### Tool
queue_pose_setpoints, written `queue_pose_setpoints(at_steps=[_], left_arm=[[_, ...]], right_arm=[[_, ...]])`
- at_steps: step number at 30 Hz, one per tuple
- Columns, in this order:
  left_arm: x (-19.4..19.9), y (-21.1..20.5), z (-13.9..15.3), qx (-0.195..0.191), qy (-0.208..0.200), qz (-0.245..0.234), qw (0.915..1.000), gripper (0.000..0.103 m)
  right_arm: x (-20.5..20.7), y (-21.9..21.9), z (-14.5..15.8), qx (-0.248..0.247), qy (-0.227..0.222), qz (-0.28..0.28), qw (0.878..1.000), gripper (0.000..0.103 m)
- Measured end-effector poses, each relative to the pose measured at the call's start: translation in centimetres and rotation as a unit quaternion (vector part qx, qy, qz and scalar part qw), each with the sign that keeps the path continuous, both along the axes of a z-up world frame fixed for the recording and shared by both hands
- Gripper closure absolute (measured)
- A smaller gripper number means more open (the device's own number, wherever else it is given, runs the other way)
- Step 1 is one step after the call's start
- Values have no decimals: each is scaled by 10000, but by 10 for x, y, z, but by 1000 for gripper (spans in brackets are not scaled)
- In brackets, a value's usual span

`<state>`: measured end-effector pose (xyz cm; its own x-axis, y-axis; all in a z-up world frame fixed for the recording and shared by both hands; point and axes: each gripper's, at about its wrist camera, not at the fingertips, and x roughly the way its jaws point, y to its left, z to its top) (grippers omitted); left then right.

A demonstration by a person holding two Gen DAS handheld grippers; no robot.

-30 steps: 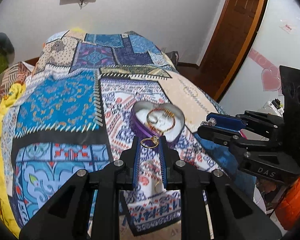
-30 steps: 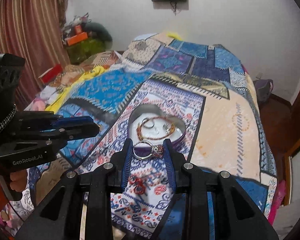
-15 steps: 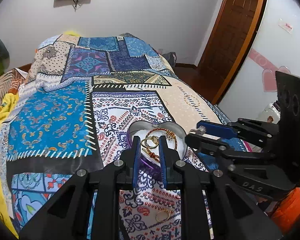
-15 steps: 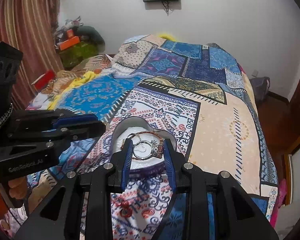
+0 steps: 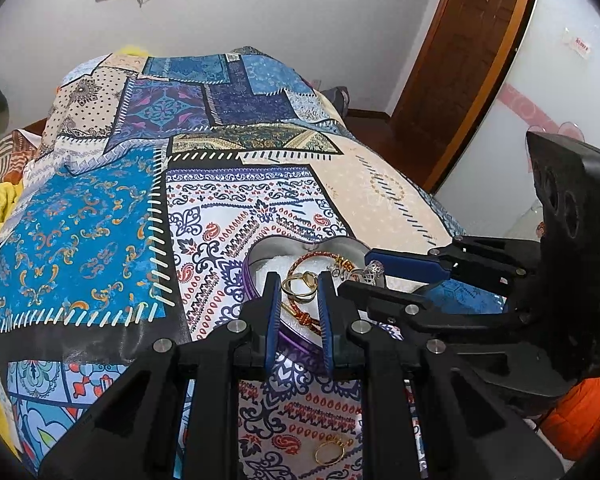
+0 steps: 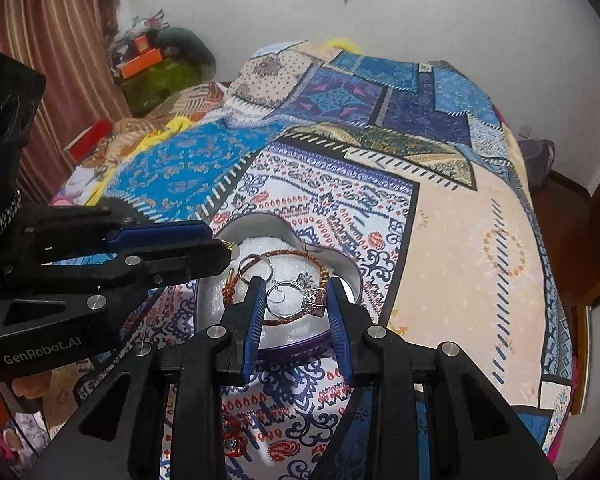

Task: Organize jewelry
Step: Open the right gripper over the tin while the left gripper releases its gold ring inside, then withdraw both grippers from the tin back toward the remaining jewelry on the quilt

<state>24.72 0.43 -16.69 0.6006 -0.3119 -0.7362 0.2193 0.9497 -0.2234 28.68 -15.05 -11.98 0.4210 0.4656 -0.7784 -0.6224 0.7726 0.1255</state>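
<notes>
A heart-shaped purple box (image 5: 256, 280) with white lining lies on the patchwork bedspread; it also shows in the right wrist view (image 6: 340, 268). A red-gold braided bracelet (image 5: 320, 257) lies inside it. My left gripper (image 5: 299, 285) is shut on a gold ring (image 5: 298, 283) and holds it over the box. My right gripper (image 6: 296, 298) is shut on a silver ring with a stone (image 6: 296, 298), also over the box, just right of the left gripper. A small silver ring (image 6: 256, 266) lies in the box.
Another gold ring (image 5: 330, 451) lies on the bedspread near me, below the left gripper. A red beaded piece (image 6: 232, 438) lies on the cloth by the right gripper. Clutter is piled at the far left of the bed (image 6: 152, 68). A wooden door (image 5: 460, 60) stands right.
Both grippers have moved forward with their rings, from in front of the heart box to directly over it, and have come closer together.
</notes>
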Motion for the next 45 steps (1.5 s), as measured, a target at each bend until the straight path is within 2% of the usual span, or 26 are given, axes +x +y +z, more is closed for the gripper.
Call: queue_pose_setpoints(at_steps=[10,17,27,35,37,39,45], left_arm=[[1,3,-1,-30,107,59,9999,86],[-8,4,8,112,-25,106,9999,86],[-30,13,30,228,-245,269,9991,81],[-50,18,37,316,-230,359,9986,80],[-55,18,37,343,-223,390,9984,78],[-60,19,35,366,-204,433,9982,68],[-75,20,23,440,-20,481,9979,67]], right_arm=[[0,4,-5,-133,60,168,9998,75],[-3,7,-2,-253,1,174,9995,71],[-15,-2,23,-102,-200,-18,9997,70],[-31,-10,38,-31,-318,-116,9994,67],[-36,-13,40,-1,-324,-140,9994,66],[-40,-15,41,27,-311,-166,9994,64],[-51,-21,34,33,-196,-225,9995,62]])
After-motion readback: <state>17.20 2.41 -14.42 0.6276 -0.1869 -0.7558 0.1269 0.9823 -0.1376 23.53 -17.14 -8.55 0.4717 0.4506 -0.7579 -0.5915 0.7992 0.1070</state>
